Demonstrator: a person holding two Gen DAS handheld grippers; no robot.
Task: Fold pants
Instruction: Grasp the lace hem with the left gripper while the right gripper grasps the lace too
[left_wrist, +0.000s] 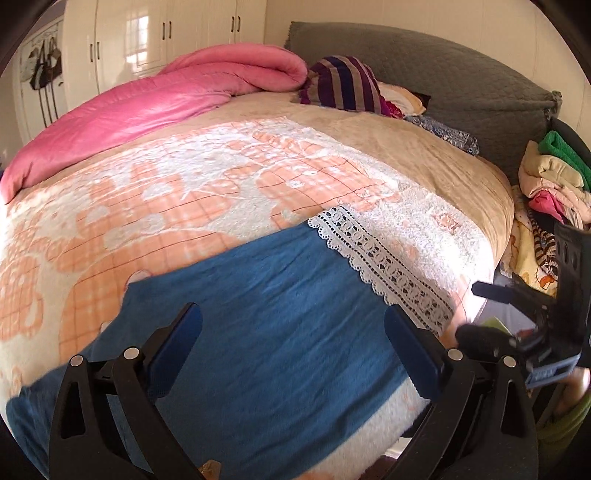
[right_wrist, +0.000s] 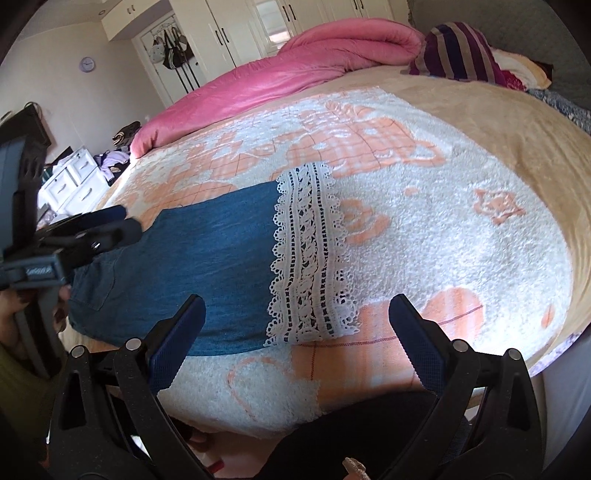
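Observation:
Blue denim pants with a white lace hem lie flat near the front edge of the bed, folded lengthwise, hem to the right. My left gripper hovers open over the waist half of the pants, nothing between its fingers. It also shows at the left edge of the right wrist view as the left gripper, above the waist end. My right gripper is open above the lace hem at the bed's front edge. The right gripper appears at the right of the left wrist view.
The pants rest on a white and peach blanket over a tan bedspread. A pink duvet and striped clothes lie at the far side. A heap of clothes sits right of the bed, white drawers left.

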